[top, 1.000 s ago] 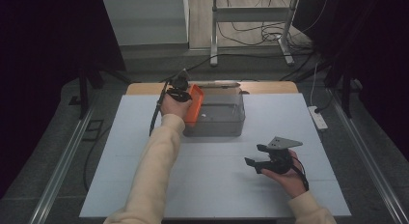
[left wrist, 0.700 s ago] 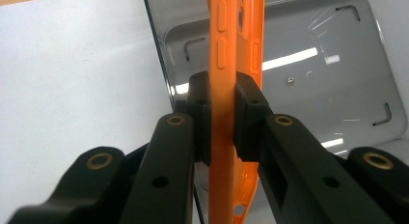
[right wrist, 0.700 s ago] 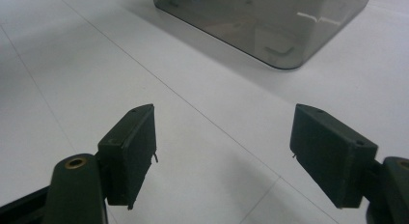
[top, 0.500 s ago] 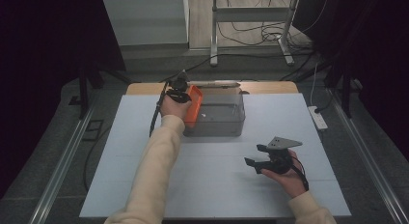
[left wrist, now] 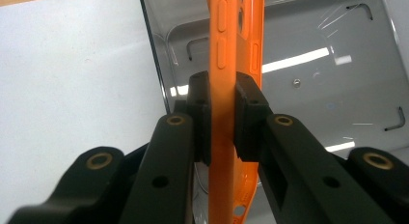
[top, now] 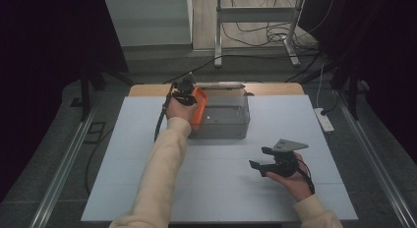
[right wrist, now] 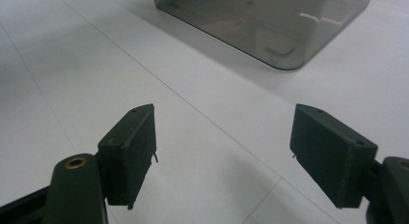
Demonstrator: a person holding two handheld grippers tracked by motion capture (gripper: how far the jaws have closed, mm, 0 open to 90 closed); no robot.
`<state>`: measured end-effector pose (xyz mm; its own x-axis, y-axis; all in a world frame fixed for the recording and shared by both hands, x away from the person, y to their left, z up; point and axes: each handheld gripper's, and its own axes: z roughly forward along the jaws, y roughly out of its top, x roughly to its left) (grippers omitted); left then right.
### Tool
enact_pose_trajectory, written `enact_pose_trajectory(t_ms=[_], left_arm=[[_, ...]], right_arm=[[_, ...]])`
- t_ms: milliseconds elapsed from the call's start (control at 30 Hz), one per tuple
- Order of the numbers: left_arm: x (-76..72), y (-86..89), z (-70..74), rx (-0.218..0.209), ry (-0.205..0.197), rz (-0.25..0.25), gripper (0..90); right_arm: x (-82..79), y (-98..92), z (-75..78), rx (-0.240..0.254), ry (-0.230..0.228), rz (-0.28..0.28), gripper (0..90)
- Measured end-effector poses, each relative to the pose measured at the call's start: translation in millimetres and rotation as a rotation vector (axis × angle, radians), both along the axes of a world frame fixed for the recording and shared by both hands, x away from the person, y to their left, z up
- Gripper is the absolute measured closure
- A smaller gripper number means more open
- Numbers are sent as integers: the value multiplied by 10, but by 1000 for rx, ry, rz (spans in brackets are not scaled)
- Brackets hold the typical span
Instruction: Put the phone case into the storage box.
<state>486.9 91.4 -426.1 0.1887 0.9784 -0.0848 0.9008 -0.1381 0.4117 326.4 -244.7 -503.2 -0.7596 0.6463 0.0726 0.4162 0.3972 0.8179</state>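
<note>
Placement step, judged. Left gripper [top: 189, 93] clamps an orange phone case [left wrist: 231, 64] on edge between its pads, held over the left end of the smoky clear bin [top: 231, 121] — the next move calls for lowering and release. Right gripper [top: 260, 158], jaws wide and empty, hovers over the white table [top: 123, 164], well apart from the bin.

Open right gripper [right wrist: 224, 154] (box [right wrist: 270, 21] beyond)
</note>
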Motion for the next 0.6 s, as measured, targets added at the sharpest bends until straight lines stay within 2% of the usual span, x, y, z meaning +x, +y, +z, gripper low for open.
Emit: enact_pose_trajectory(t_ms=[333, 600], left_arm=[[14, -44, -33, 10, 9, 4, 795], [22, -39, -54, 1, 16, 5, 795]], right_arm=[[14, 3, -3, 3, -4, 11, 247], [10, 2, -2, -7, -2, 6, 248]])
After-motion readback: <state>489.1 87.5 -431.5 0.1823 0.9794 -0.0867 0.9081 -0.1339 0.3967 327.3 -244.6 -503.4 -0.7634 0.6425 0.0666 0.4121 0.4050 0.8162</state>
